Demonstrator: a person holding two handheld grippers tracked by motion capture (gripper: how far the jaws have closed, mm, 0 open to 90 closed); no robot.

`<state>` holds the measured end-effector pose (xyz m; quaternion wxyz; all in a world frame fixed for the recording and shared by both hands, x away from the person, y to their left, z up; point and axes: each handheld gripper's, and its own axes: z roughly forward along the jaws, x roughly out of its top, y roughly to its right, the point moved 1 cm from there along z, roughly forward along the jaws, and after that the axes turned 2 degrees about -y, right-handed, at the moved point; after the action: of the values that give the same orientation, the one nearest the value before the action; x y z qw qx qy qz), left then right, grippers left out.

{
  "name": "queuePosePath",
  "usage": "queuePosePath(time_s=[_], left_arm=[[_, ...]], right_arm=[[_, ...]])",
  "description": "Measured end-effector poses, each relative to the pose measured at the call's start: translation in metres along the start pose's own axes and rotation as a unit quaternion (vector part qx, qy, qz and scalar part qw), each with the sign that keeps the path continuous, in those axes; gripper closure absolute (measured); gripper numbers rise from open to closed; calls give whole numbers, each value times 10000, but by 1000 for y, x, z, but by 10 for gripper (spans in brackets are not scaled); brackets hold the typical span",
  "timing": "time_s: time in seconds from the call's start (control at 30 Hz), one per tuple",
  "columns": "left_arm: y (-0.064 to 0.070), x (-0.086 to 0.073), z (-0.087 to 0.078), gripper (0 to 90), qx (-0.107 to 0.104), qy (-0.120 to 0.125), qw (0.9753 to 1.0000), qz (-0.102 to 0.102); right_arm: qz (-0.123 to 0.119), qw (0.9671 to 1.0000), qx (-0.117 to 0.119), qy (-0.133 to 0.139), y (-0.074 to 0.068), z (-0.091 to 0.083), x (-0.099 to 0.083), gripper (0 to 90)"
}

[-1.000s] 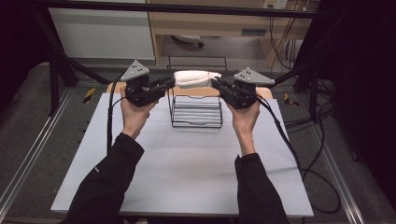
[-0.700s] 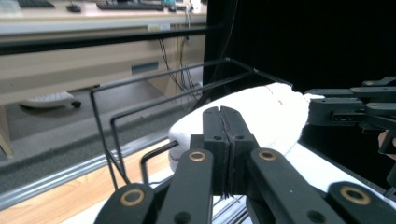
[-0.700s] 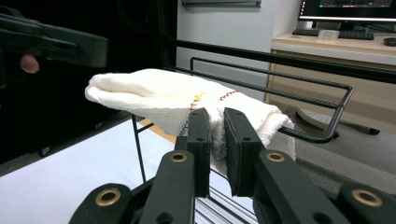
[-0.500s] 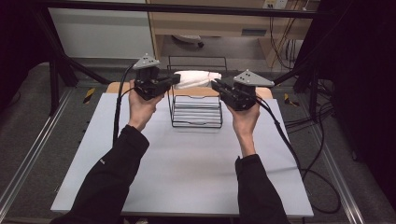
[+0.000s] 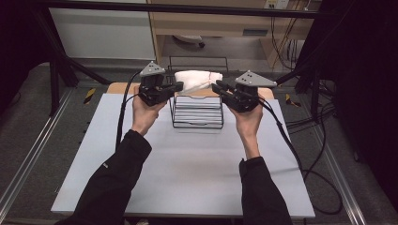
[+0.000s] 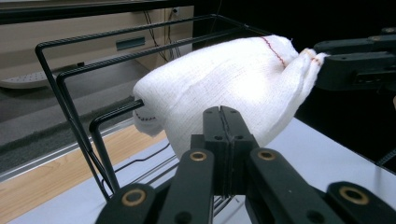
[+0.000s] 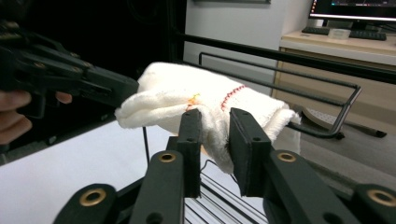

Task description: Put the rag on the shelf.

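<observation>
Since half a second ago the left tool (image 5: pixel 177 86) sits slightly lower and closer to the wire rack (image 5: pixel 197 112), while the right tool (image 5: pixel 217 87) holds its place. White cloth (image 5: pixel 197 79) lies bunched on top of the rack's upper rails at the far middle of the tabletop (image 5: pixel 187 164), with one tool at each end of it. Left tool's jaws are pressed together with a fold of cloth seemingly pinched at their tips; right tool's jaws stand apart, straddling the cloth's other end without clamping it.
</observation>
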<state>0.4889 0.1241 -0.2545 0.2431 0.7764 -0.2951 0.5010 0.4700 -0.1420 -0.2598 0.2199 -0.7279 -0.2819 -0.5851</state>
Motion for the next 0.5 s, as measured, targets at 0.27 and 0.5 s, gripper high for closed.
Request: queuePosePath(time_s=[0.27, 0.5], left_arm=[[0, -2, 1, 896, 34, -24, 10000, 10], [0, -8, 8, 896, 51, -115, 9999, 26]], right_arm=[[-107, 9999, 93, 52, -4, -2, 16, 662], [1, 9999, 153, -52, -7, -1, 17, 811]])
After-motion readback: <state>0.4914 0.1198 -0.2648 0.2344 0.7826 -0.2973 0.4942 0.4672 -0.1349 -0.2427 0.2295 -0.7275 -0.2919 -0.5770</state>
